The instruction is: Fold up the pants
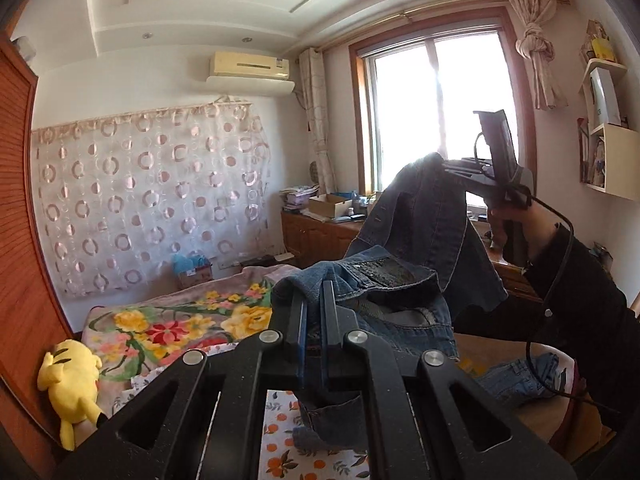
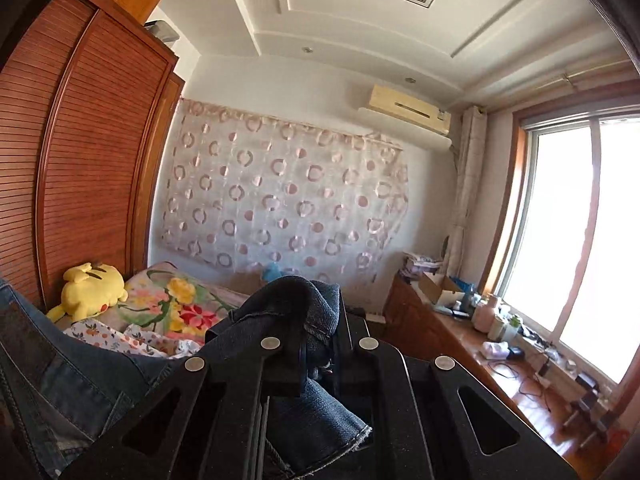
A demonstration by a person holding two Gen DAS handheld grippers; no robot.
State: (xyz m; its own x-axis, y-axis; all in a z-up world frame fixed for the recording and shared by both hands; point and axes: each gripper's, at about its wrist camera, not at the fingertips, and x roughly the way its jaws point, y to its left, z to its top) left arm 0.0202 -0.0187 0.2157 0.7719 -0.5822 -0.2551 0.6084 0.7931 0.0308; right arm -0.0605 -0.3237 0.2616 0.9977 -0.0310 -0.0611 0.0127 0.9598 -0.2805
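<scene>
Jeans (image 1: 400, 280) hang lifted above the bed (image 1: 168, 320), bunched denim clenched in the left gripper (image 1: 314, 292) and the right gripper (image 2: 320, 312) jaws.

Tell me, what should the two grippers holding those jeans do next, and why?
Probably draw apart to stretch the jeans flat. The left gripper and right gripper each pinch bunched denim above the bed, and the cloth sags crumpled between them.

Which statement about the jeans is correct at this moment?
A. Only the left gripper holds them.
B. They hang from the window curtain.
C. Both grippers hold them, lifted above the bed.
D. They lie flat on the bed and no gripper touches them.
C: the left gripper and the right gripper each pinch the jeans, raised above the bed.
</scene>
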